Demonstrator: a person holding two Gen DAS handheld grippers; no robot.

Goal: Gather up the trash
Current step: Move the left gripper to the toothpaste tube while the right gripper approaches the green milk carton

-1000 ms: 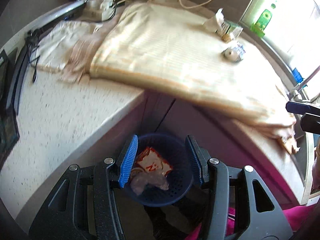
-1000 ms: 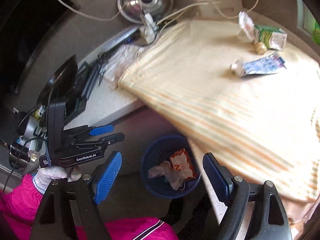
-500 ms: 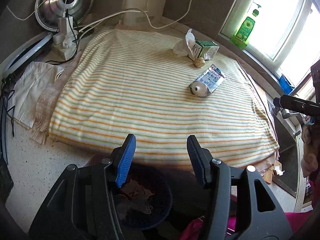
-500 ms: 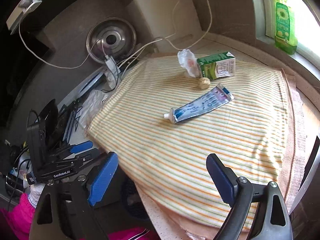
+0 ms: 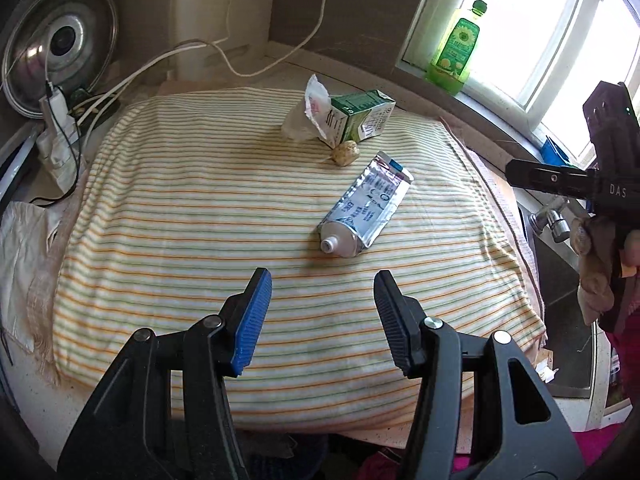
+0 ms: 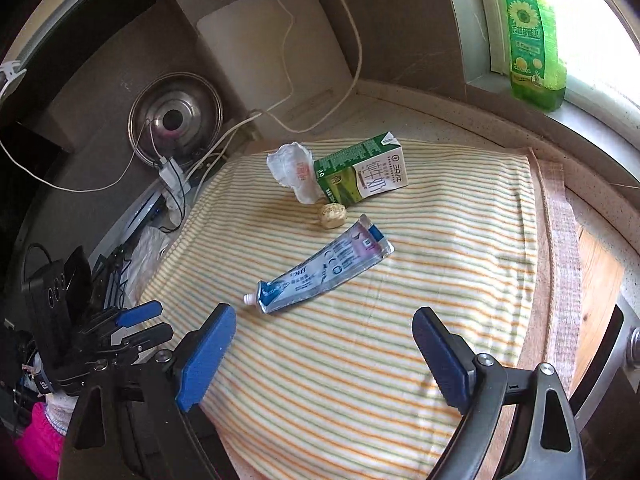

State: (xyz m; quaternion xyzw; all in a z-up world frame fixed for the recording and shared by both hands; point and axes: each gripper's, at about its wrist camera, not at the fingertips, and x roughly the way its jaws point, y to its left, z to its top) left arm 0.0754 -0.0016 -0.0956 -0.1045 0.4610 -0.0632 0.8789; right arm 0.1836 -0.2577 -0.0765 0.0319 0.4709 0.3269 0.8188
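Trash lies on a striped cloth (image 5: 180, 220) on the counter: a flattened toothpaste tube (image 5: 366, 210) (image 6: 320, 276), a green milk carton (image 5: 360, 120) (image 6: 364, 174), a crumpled white wrapper (image 5: 308, 116) (image 6: 294, 170) and a small beige lump (image 5: 346, 153) (image 6: 332, 216). My left gripper (image 5: 322, 292) hovers open over the cloth, just short of the tube's cap. The right gripper (image 6: 324, 320) is open wide, with the tube just beyond its fingertips. Nothing is between either pair of jaws.
A green soap bottle (image 6: 534, 40) stands on the window sill. A steel lid (image 5: 60, 44), a power strip (image 5: 56, 112) and white cables sit at the back left. A sink tap (image 5: 552, 224) is at the right. A white board (image 6: 276, 60) leans on the wall.
Both grippers have swung up from over the blue bin on the floor to above the striped cloth. The bin has dropped out of view and the trash items are now close ahead.
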